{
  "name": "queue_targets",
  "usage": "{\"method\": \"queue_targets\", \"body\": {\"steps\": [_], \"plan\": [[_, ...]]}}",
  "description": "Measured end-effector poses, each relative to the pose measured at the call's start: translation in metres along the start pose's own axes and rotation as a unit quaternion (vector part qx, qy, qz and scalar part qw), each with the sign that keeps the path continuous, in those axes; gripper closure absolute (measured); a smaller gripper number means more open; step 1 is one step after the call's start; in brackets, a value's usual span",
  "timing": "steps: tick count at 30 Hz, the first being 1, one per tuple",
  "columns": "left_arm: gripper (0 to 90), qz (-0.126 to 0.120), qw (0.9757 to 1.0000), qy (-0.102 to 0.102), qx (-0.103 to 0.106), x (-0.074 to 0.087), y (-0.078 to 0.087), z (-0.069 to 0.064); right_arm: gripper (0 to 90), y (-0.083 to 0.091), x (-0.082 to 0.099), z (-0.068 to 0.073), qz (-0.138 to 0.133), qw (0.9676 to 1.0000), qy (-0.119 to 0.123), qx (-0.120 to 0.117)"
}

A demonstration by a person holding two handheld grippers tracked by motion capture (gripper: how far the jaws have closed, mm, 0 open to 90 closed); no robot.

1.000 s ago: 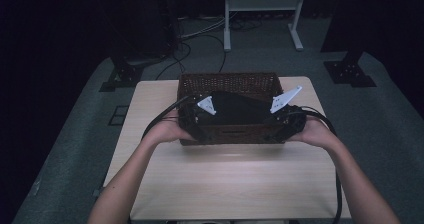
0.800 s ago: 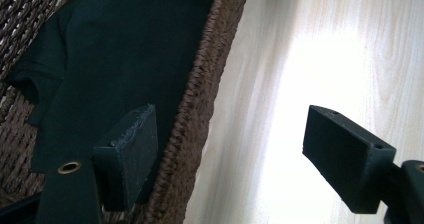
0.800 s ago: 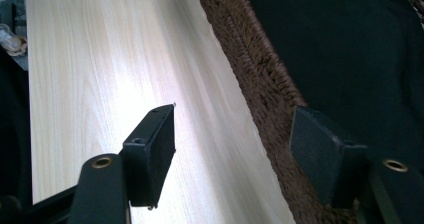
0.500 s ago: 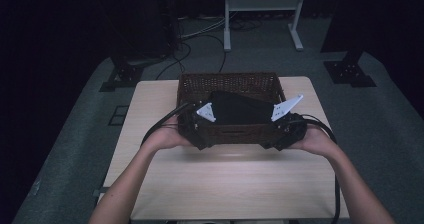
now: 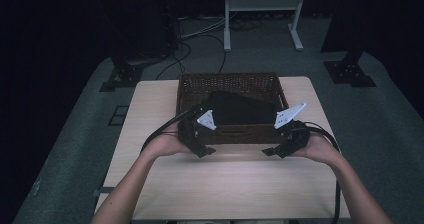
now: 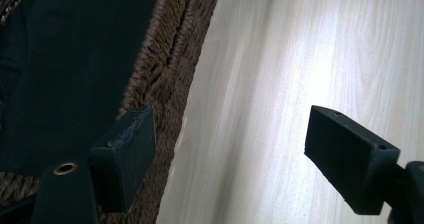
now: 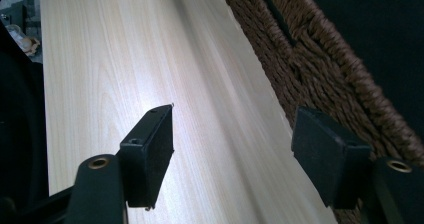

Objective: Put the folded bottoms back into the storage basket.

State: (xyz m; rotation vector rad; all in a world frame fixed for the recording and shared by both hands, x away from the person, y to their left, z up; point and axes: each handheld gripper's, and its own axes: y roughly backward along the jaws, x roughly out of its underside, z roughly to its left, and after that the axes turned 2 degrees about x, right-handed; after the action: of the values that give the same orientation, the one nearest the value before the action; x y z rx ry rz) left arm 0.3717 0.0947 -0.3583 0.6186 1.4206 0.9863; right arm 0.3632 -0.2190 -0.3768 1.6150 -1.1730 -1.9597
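Wicker, dark brown and tightly woven, forms the rectangular basket (image 5: 231, 134) that stands on the far half of the pale wooden table (image 5: 225, 184), with a black cloth-like item (image 5: 240, 109) lying inside it. The left gripper (image 5: 202, 151) sits at the basket's near left corner, its jaws spread wide and holding nothing; in the left gripper view one jaw lies just against the woven wall (image 6: 170, 74), the other over bare tabletop (image 6: 280, 84). The right gripper (image 5: 274, 151) sits at the near right corner, jaws likewise wide apart and empty, one beside the weave (image 7: 320, 79), one over the wood (image 7: 125, 59).
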Motion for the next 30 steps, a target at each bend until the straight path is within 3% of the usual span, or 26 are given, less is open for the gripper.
{"method": "queue_targets", "body": {"steps": [9,30], "plan": [[19.1,-0.004,1.0000,-0.004,0.005,0.007,-0.002,-0.006,29.9,-0.002,0.005,0.005,-0.004,1.0000,-0.005,-0.003],[17.7,-0.013,0.9998,0.012,0.009,0.029,-0.010,-0.019,28.8,-0.011,0.023,0.013,0.003,0.9998,-0.018,-0.007]]}}
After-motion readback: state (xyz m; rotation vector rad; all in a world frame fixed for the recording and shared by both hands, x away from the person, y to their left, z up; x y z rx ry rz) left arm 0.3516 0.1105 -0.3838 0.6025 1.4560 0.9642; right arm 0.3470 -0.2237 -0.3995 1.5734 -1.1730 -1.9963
